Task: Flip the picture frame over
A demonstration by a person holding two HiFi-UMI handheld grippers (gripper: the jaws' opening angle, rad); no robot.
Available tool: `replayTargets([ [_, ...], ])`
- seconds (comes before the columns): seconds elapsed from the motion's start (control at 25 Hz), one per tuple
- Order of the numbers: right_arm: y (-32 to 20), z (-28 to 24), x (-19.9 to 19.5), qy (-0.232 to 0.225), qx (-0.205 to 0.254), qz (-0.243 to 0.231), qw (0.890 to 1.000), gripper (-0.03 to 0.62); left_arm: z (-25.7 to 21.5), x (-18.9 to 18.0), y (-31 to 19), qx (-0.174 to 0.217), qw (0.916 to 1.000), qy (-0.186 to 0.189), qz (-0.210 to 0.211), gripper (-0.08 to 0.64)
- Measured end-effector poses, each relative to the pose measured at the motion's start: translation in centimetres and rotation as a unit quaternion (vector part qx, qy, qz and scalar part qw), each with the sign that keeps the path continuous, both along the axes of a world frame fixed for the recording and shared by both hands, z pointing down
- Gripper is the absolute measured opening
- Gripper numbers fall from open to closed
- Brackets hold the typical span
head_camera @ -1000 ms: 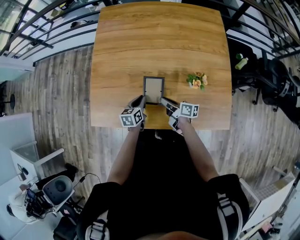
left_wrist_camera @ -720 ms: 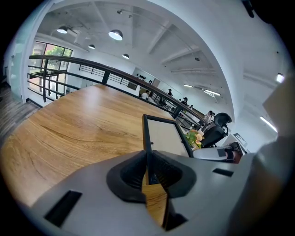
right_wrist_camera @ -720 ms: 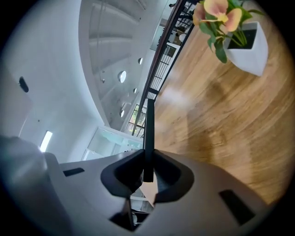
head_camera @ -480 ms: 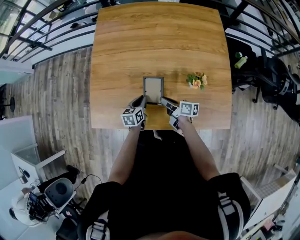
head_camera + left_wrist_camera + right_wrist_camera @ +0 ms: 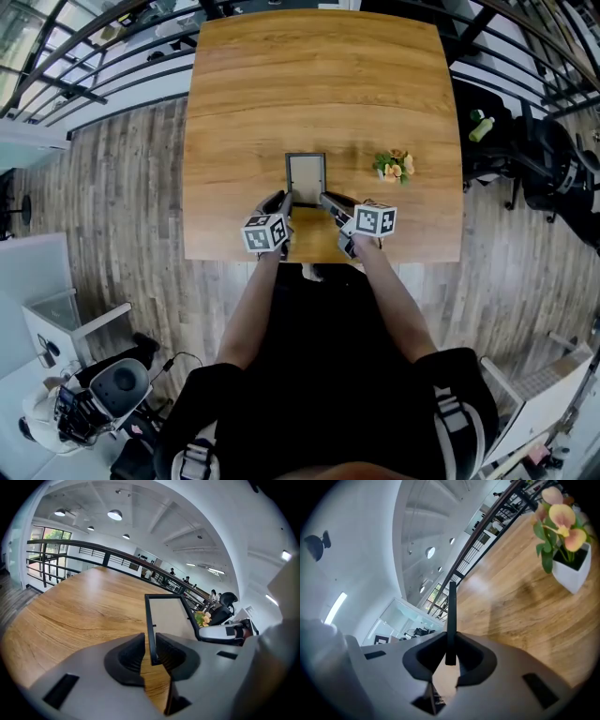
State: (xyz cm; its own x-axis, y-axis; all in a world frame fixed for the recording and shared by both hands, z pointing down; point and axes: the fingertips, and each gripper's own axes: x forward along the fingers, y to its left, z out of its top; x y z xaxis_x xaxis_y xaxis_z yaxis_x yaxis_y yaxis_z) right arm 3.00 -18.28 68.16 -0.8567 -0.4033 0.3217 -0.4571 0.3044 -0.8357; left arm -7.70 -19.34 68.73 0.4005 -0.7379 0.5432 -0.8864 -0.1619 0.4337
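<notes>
A black picture frame [image 5: 307,178] with a pale panel rests on the wooden table [image 5: 319,75], near its front edge. My left gripper [image 5: 284,199] is at the frame's near left corner. In the left gripper view the frame [image 5: 171,616] has its thin edge between the jaws of the left gripper [image 5: 150,653]. Those jaws have just been opening, and a sliver of wood shows beside the left pad. My right gripper [image 5: 326,199] is at the near right corner. In the right gripper view the right gripper [image 5: 451,656] is shut on the frame [image 5: 451,616], seen edge-on.
A small white pot of orange flowers [image 5: 394,164] stands on the table to the right of the frame, also close in the right gripper view [image 5: 562,531]. Black railings [image 5: 103,56] run behind the table. Dark chairs and bags [image 5: 539,159] sit on the floor at right.
The right gripper's marker cube has rolled a little. The frame and the left gripper stay about where they were.
</notes>
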Motion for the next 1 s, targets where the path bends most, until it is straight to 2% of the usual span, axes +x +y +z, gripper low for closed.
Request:
replayTargets([
  [0.16, -0.2, 0.8, 1.2, 0.053, 0.038, -0.007, 0.998, 0.069, -0.4, 0.9, -0.2, 0.007, 0.9999, 0.010, 0.000, 0.067],
  [0.28, -0.2, 1.0, 2.1, 0.117, 0.090, -0.025, 0.989, 0.069, -0.9, 1.6, -0.2, 0.013, 0.9996, 0.023, -0.004, 0.067],
  [0.48, -0.5, 0.5, 2.6, 0.240, 0.204, -0.072, 0.947, 0.069, -2.2, 2.8, -0.6, 0.024, 0.9974, 0.067, -0.005, 0.067],
  [0.68, -0.4, 0.0, 2.7, 0.301, 0.260, -0.098, 0.912, 0.069, -4.0, 4.0, -1.7, 0.038, 0.9927, 0.115, -0.002, 0.087],
  [0.88, -0.6, -0.7, 3.0, 0.350, 0.301, -0.115, 0.879, 0.069, -5.7, 6.5, -2.7, 0.049, 0.9893, 0.135, 0.025, 0.129],
  [1.0, -0.4, -1.0, 2.7, 0.385, 0.331, -0.134, 0.851, 0.069, -6.3, 7.5, -2.8, 0.047, 0.9868, 0.151, 0.036, 0.152],
])
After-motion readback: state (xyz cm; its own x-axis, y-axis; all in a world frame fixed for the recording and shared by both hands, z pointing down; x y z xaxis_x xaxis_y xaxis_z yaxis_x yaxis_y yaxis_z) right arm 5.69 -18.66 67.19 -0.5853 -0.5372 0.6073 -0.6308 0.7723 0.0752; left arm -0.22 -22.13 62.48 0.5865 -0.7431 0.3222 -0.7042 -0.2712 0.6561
